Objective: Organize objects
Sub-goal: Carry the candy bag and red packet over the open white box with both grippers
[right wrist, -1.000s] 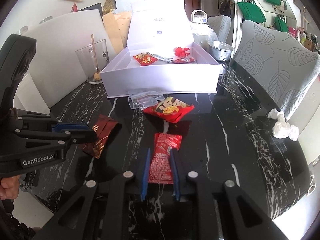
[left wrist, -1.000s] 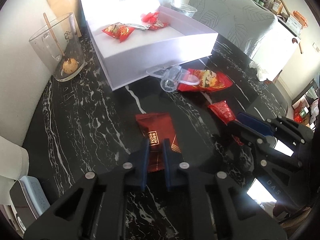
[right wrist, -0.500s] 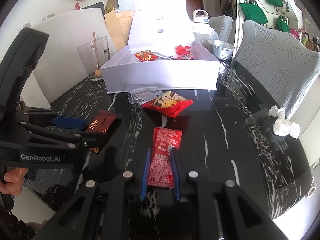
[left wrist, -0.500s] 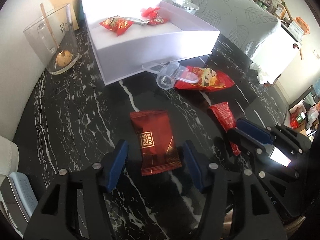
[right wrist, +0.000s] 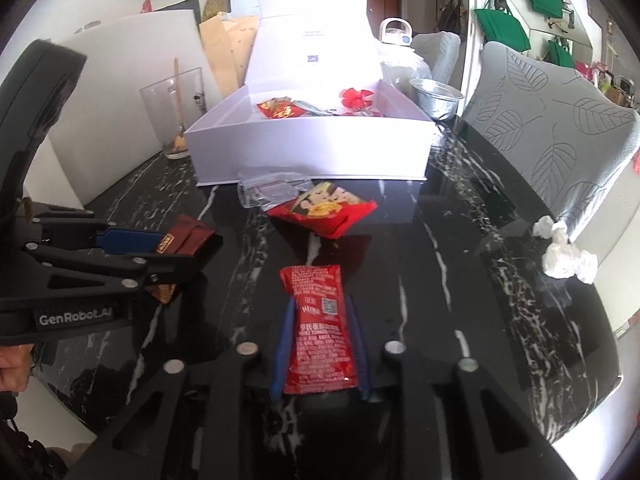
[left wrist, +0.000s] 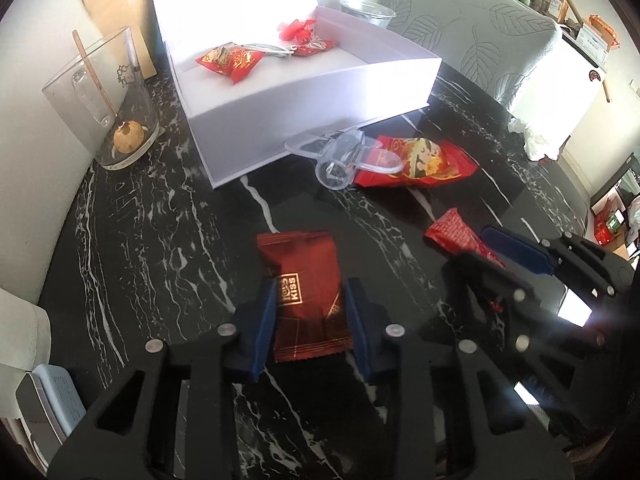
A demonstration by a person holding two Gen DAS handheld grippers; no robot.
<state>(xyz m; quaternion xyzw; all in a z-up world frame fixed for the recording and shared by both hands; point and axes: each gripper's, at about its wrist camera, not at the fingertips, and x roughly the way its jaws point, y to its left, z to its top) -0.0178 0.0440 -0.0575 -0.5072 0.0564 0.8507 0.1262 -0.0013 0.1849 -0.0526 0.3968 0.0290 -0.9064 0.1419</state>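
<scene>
Left hand-held gripper (left wrist: 308, 324): your jaws are closing around the dark red sachet (left wrist: 304, 292), one pad on each long edge; whether they press it yet cannot be told, and it lies flat on the worktop (left wrist: 160, 240).
Right hand-held gripper (right wrist: 320, 344): narrow, with a pad against each side of the bright red ketchup packet (right wrist: 320, 328), so it looks gripped, though the packet is not lifted.
White box (right wrist: 308, 148): open, straight ahead of both grippers and well beyond them, with a few red wrappers inside; likely where both packets go.
Between you and the box: a clear plastic scoop (left wrist: 344, 156) and a red snack bag (left wrist: 416, 160) just in front of the box wall.
Risk, left: a flat foil sachet may buckle or slide out if the pads catch only its edges.
Risk, right: squeezing the ketchup packet hard could burst it.
Risk, shared: the two grippers sit near each other; lifting together could knock them, or a low carry could sweep the scoop.
</scene>
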